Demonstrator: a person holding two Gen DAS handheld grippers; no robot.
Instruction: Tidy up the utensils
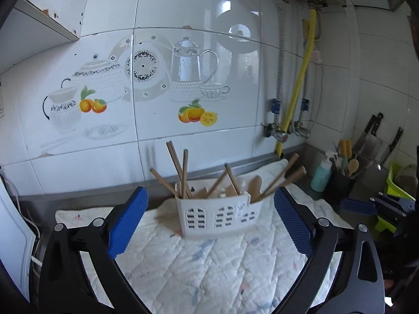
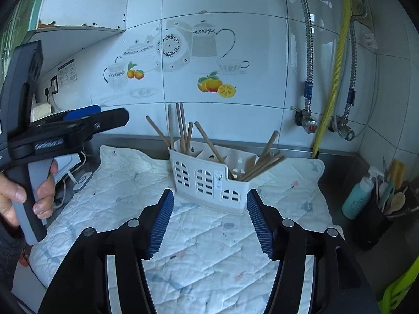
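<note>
Covering the steel worktop [image 2: 337,172] is a white quilted cloth [image 1: 209,261] with faint blue and pink smudges, its stitching in a diamond pattern. On the cloth, towards the wall, stands a white plastic cutlery caddy [image 2: 209,183] with arched, slotted window cut-outs and several compartments. Brown wooden chopsticks [image 2: 180,125] lean out of its compartments at different angles, and what look like wooden spoon or spatula handles [image 1: 285,175] poke from the end compartment.

The left gripper [image 1: 209,219] has its blue ribbed pads spread wide on either side of the caddy's outline, holding nothing and touching nothing. In the right wrist view it appears at the left edge, held by a person's hand [image 2: 23,196] around its grey handle. The right gripper [image 2: 209,219] stands partly open, nothing between its pads, just short of the caddy.

Behind the worktop rises a glossy white tiled wall [image 1: 209,13] printed with teapots, plates, cups and oranges. A yellow corrugated hose [image 1: 298,89] and braided metal hoses [image 2: 309,52] run down to valves near the corner. Beyond the cloth on that side stand a pale teal spray bottle [image 2: 357,198] and a black holder [image 2: 377,225] of spoons and brushes. Knives [image 1: 371,141] hang against the side wall, with a lime-green plastic piece [image 1: 395,183] below them.
</note>
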